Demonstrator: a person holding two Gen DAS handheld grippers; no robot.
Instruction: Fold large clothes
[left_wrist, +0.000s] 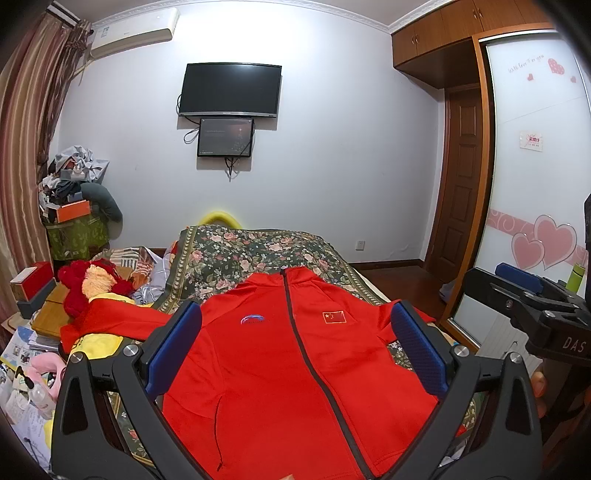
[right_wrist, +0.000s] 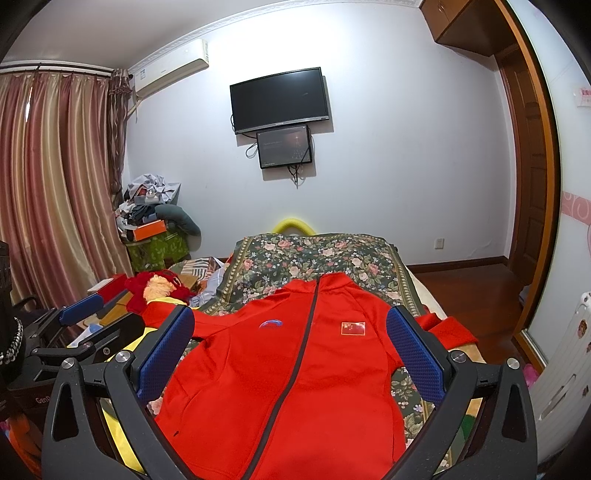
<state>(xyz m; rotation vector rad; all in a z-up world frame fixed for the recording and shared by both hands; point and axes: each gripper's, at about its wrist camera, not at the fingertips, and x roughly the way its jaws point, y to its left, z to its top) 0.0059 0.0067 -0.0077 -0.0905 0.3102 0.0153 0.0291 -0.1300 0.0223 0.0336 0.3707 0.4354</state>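
Observation:
A red zip-up jacket (left_wrist: 295, 362) lies flat, front up, on the floral bedspread (left_wrist: 251, 254), collar away from me; it also shows in the right wrist view (right_wrist: 295, 369). One sleeve stretches left (left_wrist: 107, 325), the other right (right_wrist: 447, 328). My left gripper (left_wrist: 295, 328) is open and empty, held above the jacket's chest. My right gripper (right_wrist: 290, 332) is open and empty too, above the jacket. Each gripper shows at the edge of the other's view: the right one (left_wrist: 528, 291) and the left one (right_wrist: 88, 314).
A red plush toy (left_wrist: 92, 284), boxes and papers (left_wrist: 29, 354) crowd the bed's left side. A cluttered pile (left_wrist: 74, 192) stands by the curtain. A TV (left_wrist: 229, 90) hangs on the far wall. A wardrobe (left_wrist: 535, 166) and a door (left_wrist: 458, 177) are on the right.

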